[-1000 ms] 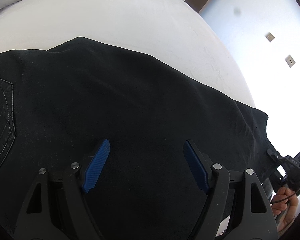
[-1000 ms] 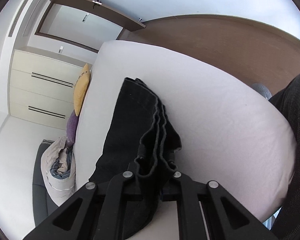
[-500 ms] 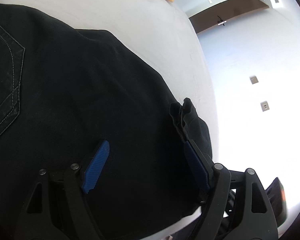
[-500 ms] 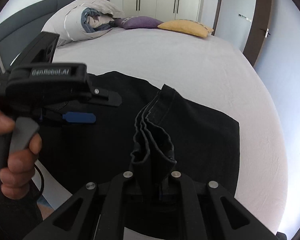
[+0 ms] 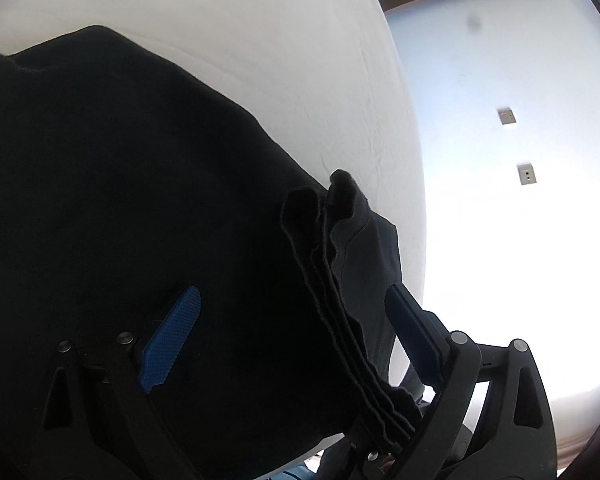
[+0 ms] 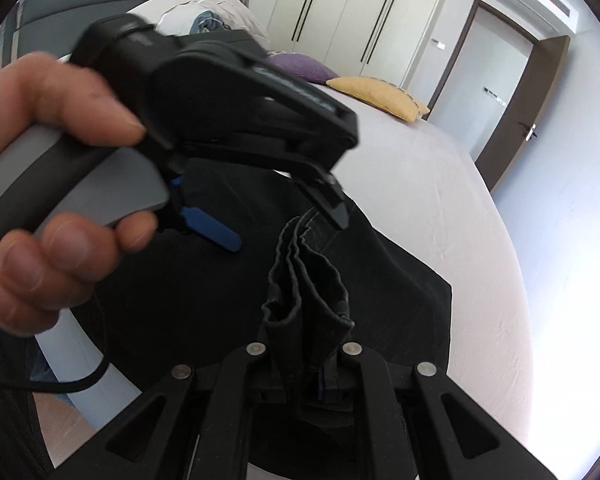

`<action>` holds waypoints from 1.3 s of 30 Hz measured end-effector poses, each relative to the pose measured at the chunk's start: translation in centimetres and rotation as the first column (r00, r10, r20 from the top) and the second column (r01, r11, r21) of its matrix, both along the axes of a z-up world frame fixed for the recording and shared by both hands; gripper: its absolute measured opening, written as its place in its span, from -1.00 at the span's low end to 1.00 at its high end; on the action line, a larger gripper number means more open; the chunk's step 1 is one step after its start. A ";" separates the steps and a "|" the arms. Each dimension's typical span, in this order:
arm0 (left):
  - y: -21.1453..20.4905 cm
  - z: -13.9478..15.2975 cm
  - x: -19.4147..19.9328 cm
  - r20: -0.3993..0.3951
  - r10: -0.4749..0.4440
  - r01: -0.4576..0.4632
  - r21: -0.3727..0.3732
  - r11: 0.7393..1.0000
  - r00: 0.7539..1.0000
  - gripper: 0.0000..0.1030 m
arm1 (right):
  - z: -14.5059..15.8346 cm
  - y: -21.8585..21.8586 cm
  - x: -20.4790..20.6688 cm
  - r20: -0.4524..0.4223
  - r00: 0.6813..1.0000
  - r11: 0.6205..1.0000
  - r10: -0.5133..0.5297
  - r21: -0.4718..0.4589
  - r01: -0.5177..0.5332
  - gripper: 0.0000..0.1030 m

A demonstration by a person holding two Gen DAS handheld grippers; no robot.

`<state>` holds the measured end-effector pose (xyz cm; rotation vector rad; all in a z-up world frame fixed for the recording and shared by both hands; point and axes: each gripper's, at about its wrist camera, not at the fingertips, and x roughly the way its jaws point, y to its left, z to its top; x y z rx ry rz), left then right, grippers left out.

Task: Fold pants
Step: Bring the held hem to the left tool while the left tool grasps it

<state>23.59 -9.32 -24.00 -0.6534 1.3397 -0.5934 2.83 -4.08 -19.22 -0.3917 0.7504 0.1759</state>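
Black cotton pants [image 6: 400, 280] spread flat on the pale grey bed sheet [image 6: 440, 184], doubled over toward the near bed edge. Stacked hem layers bunched upright and pinched in the right claw [image 6: 306, 354], jaws pressed together on the cloth. Hem bundle [image 5: 332, 264] standing between the blue pads [image 5: 172, 338] of the left claw [image 5: 296, 332], nearer the right-hand pad, long axis running along the claw's pointing line. Left claw jaws opening, spread wide, pads clear of the fabric. Judged next: left claw closing on the hem bundle, so the nearer hand for that handover. White lettering on the left claw body blurred, not readable. Yellow cushion [image 6: 380, 96] and purple pillow [image 6: 300, 70] well apart at the far end.
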 end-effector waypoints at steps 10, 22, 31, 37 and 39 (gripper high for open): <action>-1.6 1.4 3.2 0.045 -0.155 0.149 0.115 0.982 0.987 -0.75 | 0.7 2.9 -0.5 0.017 0.995 0.995 0.094 -0.017 -0.094 -0.82; 4.2 2.6 4.5 0.082 -0.145 0.123 0.228 0.966 0.986 -0.81 | -0.5 9.4 -0.8 0.010 0.964 0.964 0.265 -0.022 -0.265 -0.82; 9.0 -0.3 3.1 0.069 -0.090 0.071 0.239 0.968 0.994 -0.81 | -2.6 12.6 1.3 -0.050 0.940 0.940 0.338 -0.044 -0.340 -0.82; 11.1 -1.9 3.2 0.056 -0.068 0.052 0.238 0.970 0.996 -0.79 | -5.1 11.4 3.4 -0.111 0.931 0.934 0.348 -0.048 -0.355 -0.82; 11.6 -2.4 3.4 0.052 -0.049 0.036 0.227 0.973 0.997 -0.74 | -5.9 11.4 3.6 -0.129 0.930 0.935 0.345 -0.036 -0.352 -0.73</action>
